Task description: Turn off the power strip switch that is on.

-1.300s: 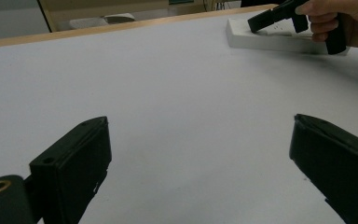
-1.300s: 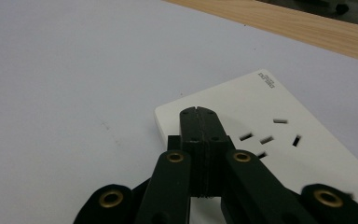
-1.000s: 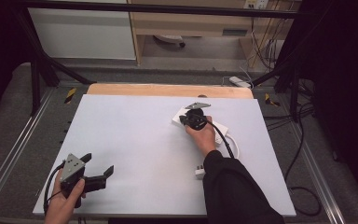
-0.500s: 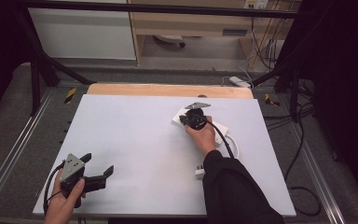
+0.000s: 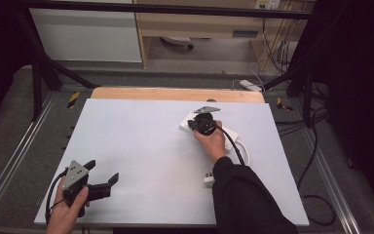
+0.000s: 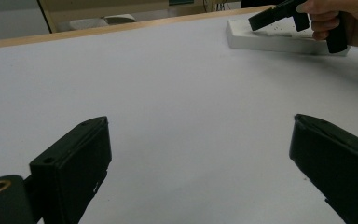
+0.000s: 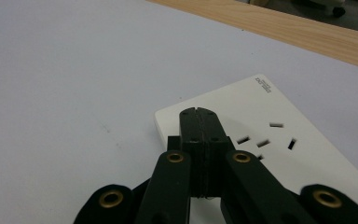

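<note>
White tabletop (image 5: 141, 146) with a wooden far edge spreads under both grippers, grey floor and cabinet fronts beyond it. At the near left corner the person's left hand (image 5: 65, 214) holds the left gripper (image 5: 103, 173), its jaws spread wide with nothing between them — in the left gripper view they frame bare table. Well ahead of it and to its right lies a white power strip (image 7: 270, 126), flat on the table. The right gripper (image 7: 199, 112) sits over the strip's near end, jaws pressed together with nothing between them, tips just above or touching the white face — I cannot tell which. Socket slots (image 7: 265, 140) lie just beyond and to the right of those tips. The strip's white cable (image 5: 238, 146) runs back past the right hand (image 5: 213, 141) to a plug (image 5: 209, 181) beside the dark sleeve (image 5: 243, 195).
</note>
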### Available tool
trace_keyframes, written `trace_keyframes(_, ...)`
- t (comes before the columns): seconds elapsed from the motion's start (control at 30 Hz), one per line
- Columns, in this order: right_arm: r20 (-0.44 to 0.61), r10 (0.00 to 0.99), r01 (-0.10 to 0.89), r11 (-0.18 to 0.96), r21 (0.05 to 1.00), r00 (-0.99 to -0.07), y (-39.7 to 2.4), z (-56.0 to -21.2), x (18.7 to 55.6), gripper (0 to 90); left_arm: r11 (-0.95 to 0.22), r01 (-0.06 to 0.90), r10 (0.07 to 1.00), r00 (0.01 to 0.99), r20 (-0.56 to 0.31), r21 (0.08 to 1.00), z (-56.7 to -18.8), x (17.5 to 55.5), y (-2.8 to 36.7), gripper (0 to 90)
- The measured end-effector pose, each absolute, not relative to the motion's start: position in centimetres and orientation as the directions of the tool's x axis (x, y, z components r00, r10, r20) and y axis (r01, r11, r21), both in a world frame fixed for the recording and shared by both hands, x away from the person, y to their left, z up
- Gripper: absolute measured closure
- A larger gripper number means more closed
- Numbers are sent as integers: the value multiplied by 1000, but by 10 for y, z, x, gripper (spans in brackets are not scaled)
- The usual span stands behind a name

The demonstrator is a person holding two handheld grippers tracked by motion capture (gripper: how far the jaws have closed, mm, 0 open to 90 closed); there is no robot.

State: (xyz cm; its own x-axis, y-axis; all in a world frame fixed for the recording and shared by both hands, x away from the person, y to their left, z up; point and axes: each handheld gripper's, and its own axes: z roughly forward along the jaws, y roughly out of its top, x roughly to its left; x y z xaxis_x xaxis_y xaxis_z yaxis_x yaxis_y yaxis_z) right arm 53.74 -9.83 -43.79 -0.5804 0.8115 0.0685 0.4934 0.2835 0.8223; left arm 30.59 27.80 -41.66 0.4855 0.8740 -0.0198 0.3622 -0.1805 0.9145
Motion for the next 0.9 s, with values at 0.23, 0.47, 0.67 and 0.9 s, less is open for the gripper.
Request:
trace_keyframes(0.23, 68, 811, 487, 280, 827, -581, -99, -435, 536, 900, -180, 362, 874, 486, -20, 914, -417, 306, 278, 54)
trace_keyframes(0.47, 79, 810, 479, 263, 837, -581, -100, -428, 533, 884, -180, 362, 874, 486, -20, 915, -417, 306, 278, 54)
trace_keyframes(0.67, 95, 805, 465, 238, 853, -586, -102, -416, 527, 788, -180, 362, 874, 486, -21, 915, -417, 306, 278, 54)
trace_keyframes(0.9, 109, 795, 452, 221, 864, -597, -105, -401, 518, 561, -183, 361, 874, 486, -17, 915, -416, 305, 278, 54)
